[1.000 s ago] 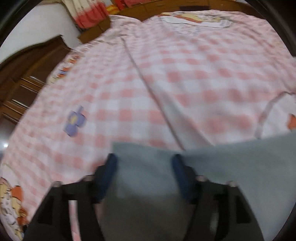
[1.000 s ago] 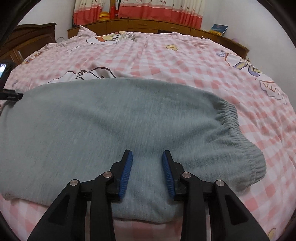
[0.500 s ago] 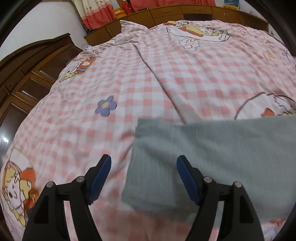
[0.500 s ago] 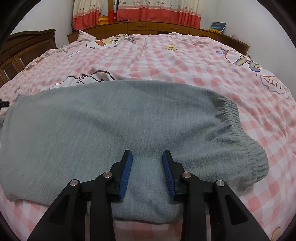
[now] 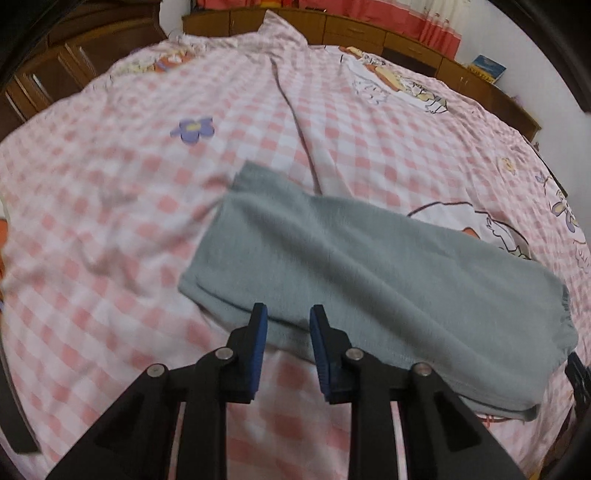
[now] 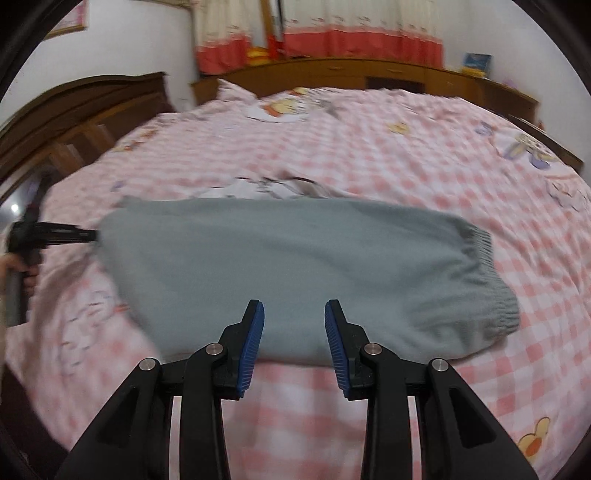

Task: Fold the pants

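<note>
Jaws on both grippers stand apart with nothing pinched between them: the left gripper [image 5: 284, 312] has just been closing, its blue pads now a narrow gap apart above the near hem of the pants [image 5: 369, 280], while the right gripper [image 6: 294, 308] holds a slightly wider gap over the near edge of the same pants. Those grey pants lie folded into a long flat band across the bedspread [image 5: 110, 221], a pink and white checked cover printed with cartoon figures. Seen from the right wrist, the gathered elastic waistband [image 6: 487, 280] forms the right end of the pants, and the opposite end reaches toward the left gripper, whose black fingers come in just beside that end with a hand [image 6: 22, 273] behind them (the picture is blurred there, so contact cannot be judged). Seen from the left wrist, the leg end of the pants sits nearest, with a crease in the bedspread running away beyond it and a purple flower print [image 5: 192, 129] to the left of the pants. Past the bedspread, behind the pants, stand a dark wooden headboard [image 6: 85, 110], low wooden cabinets [image 6: 369, 72] and red and cream curtains [image 6: 317, 26].
</note>
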A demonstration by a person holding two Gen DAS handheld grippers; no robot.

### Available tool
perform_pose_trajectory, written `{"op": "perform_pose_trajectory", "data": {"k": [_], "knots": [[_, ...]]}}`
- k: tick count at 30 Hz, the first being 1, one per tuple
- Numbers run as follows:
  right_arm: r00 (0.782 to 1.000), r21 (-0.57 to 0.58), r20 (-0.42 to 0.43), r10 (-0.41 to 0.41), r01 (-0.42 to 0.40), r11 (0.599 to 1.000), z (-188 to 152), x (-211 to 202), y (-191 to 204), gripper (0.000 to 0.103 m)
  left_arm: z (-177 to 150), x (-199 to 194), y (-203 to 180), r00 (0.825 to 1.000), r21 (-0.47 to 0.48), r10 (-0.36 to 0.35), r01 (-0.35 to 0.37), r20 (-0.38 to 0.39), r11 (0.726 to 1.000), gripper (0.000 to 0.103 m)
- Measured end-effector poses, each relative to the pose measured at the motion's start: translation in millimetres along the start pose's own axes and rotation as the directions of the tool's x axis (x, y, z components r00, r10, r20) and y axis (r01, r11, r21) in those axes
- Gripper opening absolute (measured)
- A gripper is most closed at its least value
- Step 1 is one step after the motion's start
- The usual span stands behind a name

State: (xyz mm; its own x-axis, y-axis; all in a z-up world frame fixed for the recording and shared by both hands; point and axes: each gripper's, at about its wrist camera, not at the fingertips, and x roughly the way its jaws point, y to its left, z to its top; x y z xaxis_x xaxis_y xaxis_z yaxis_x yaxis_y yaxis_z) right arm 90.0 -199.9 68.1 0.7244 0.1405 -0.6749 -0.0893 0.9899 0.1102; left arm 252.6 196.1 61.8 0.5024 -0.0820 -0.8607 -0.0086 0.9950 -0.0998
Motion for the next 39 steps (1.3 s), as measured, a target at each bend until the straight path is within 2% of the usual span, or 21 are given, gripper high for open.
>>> {"op": "perform_pose_trajectory", "data": {"k": [3,6,13,17,28,29,30,31,35,39], "knots": [[0.999,-0.022,-0.012,0.050,-0.050,0.999,-2.1,-0.7,16.4,0.035,-6.4,10.4,7.5,0.997,-0.097,-0.057,0.052,-0.049,0.994,0.036],[0.998,-0.055,-0.029,0.050,-0.052,0.997,-6.8,4.2,29.3,0.035,-10.5,14.5,14.5,0.994,-0.149,-0.096,0.088,-0.048,0.985,0.037],[0.996,-0.055,-0.060,0.062,-0.065,0.996,-15.9,9.5,32.0,0.035,-6.9,16.3,16.5,0.994,-0.169,-0.109,0.102,-0.028,0.980,0.038],[0.996,-0.045,-0.065,0.055,-0.058,0.997,-18.0,10.7,29.8,0.035,-3.0,15.2,19.5,0.989,-0.204,-0.151,0.147,-0.003,0.968,0.043],[0.996,-0.042,-0.069,0.057,-0.060,0.997,-17.5,14.7,29.6,0.035,2.3,30.9,25.0,0.984,-0.291,-0.179,0.171,-0.002,0.941,0.049],[0.996,-0.040,-0.070,0.055,-0.058,0.998,-17.9,15.4,30.1,0.035,4.2,32.5,25.6,0.984,-0.298,-0.177,0.169,0.001,0.939,0.048],[0.996,-0.037,-0.072,0.054,-0.056,0.998,-18.3,15.9,29.8,0.035,5.4,33.3,25.5,0.985,-0.303,-0.175,0.168,0.003,0.938,0.038],[0.996,-0.033,-0.072,0.053,-0.055,0.998,-18.0,15.9,30.0,0.035,6.4,33.5,25.8,0.986,-0.304,-0.168,0.161,0.005,0.939,0.011],[0.997,-0.039,-0.054,0.059,-0.061,0.997,-14.4,10.1,33.0,0.035,4.9,17.7,32.9,0.980,-0.305,-0.194,0.197,0.038,0.932,0.008],[0.997,-0.042,-0.039,0.071,-0.072,0.996,-10.0,7.6,36.0,0.035,0.6,-2.5,46.4,0.980,-0.313,-0.188,0.201,0.073,0.928,0.007]]}}
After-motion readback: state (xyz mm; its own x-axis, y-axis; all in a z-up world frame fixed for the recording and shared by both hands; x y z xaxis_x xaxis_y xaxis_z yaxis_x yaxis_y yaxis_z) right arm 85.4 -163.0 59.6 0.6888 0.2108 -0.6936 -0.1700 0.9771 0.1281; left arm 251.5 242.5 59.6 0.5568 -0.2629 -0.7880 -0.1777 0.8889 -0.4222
